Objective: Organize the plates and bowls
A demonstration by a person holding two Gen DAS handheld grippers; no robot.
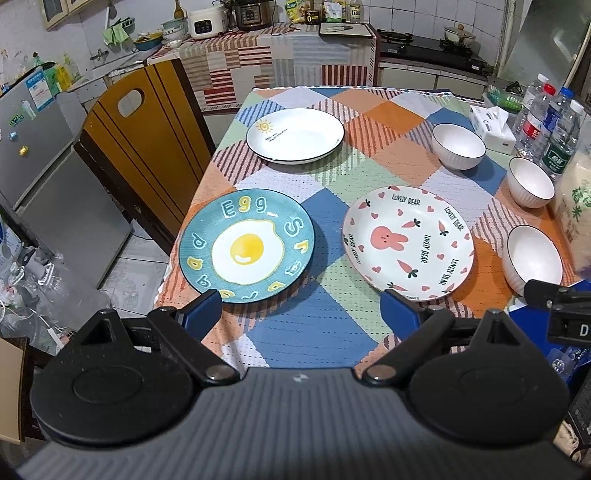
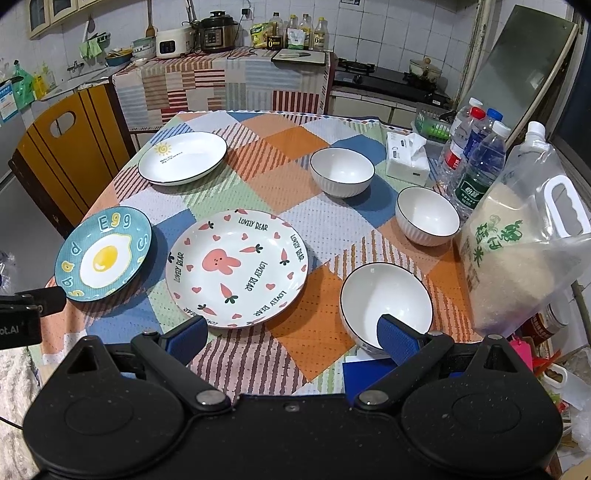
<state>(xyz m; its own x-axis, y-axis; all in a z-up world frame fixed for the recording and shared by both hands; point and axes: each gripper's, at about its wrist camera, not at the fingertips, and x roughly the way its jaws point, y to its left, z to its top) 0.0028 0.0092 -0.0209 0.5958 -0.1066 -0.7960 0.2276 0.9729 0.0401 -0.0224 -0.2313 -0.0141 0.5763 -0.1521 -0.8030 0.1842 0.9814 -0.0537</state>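
Note:
Three plates lie apart on the checked tablecloth: a blue egg plate (image 1: 246,245) (image 2: 103,254) near the left edge, a bunny "Lovely Bear" plate (image 1: 408,242) (image 2: 236,269) in the middle, and a white sun plate (image 1: 295,134) (image 2: 183,157) farther back. Three white bowls stand along the right: near (image 1: 533,256) (image 2: 384,299), middle (image 1: 532,181) (image 2: 426,214), far (image 1: 458,144) (image 2: 341,170). My left gripper (image 1: 301,312) is open above the near table edge, between the egg and bunny plates. My right gripper (image 2: 291,338) is open, one blue finger in front of the near bowl.
A bag of rice (image 2: 517,251), water bottles (image 2: 476,162) and a tissue box (image 2: 408,158) crowd the table's right side. A folded wooden chair (image 1: 144,147) stands against the left edge. A counter with cookers (image 2: 214,33) runs behind.

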